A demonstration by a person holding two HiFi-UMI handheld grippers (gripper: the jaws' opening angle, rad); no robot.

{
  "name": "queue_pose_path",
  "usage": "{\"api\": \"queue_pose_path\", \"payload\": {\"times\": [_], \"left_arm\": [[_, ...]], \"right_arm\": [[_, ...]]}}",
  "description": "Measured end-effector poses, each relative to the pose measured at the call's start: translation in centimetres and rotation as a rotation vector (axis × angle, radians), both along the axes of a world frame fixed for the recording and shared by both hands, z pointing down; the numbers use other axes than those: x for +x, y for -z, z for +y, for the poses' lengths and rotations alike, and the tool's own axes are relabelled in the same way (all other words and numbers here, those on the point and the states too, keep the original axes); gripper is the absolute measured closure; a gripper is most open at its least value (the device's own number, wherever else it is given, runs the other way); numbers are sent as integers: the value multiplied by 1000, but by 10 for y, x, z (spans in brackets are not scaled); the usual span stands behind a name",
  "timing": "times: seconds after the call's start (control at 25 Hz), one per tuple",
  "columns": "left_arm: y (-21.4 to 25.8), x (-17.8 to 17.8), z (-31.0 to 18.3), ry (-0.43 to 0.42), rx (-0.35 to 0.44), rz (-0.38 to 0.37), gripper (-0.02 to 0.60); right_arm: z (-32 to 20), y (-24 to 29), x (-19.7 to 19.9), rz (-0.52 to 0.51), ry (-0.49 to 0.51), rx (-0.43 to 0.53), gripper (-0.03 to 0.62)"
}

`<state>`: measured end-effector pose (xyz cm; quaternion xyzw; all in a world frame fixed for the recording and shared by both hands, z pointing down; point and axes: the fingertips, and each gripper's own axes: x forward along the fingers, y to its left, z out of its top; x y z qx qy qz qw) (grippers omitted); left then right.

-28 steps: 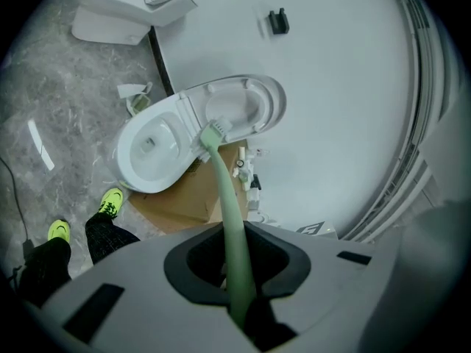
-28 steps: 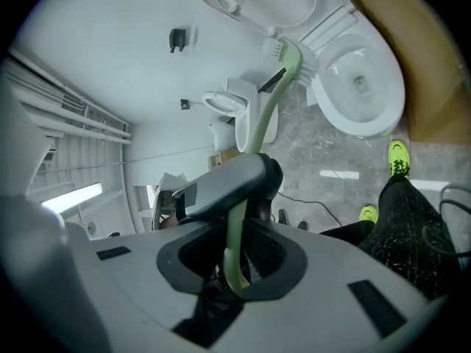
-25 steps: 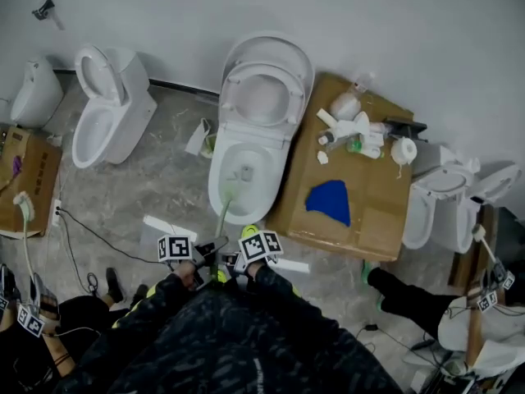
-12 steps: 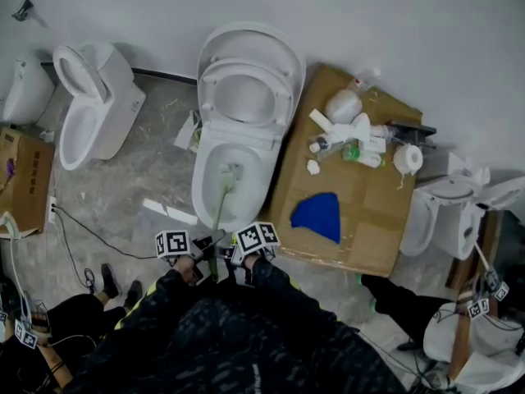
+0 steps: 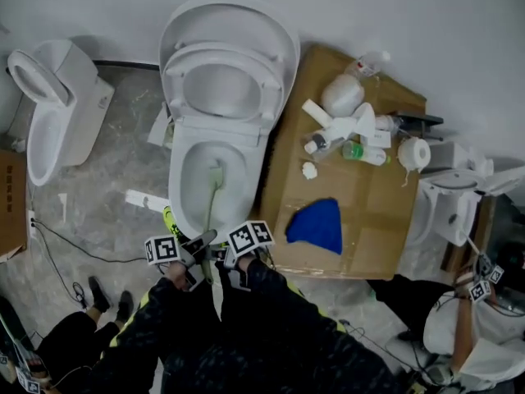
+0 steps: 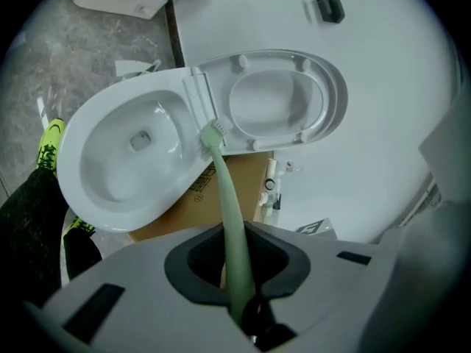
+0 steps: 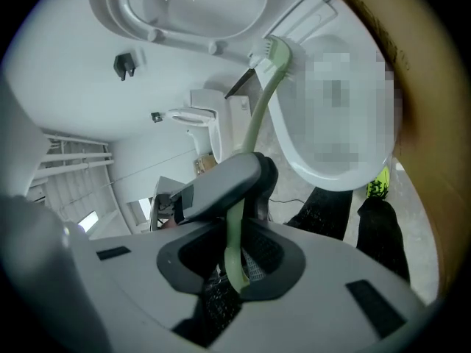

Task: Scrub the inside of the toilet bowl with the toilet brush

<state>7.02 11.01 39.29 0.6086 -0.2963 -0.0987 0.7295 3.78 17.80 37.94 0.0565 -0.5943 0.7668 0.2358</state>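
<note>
A white toilet stands with its lid and seat raised. The pale green toilet brush reaches down into the bowl, its head low against the inner wall. My left gripper and right gripper are side by side at the bowl's near rim, both shut on the handle. In the left gripper view the handle runs up from the left gripper to the brush head. In the right gripper view the handle leaves the right gripper past the left gripper.
A cardboard box right of the toilet carries a blue cloth, bottles and a paper roll. A second toilet stands at the left, another at the right. A cable lies on the floor.
The head view has moved in and the toilet now shows larger and further left. Both grippers stay shut on the handle, with the brush head still in the bowl.
</note>
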Motion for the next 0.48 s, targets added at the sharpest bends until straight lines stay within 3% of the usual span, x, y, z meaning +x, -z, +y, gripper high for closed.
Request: {"api": "queue_pose_path", "payload": {"times": [0.12, 0.48], "left_arm": [[-34, 3, -15, 47, -69, 111, 528], [-152, -13, -54, 22, -160, 141, 528]], "right_arm": [[-15, -41, -5, 24, -12, -20, 533], [-60, -150, -19, 112, -59, -86, 533]]}}
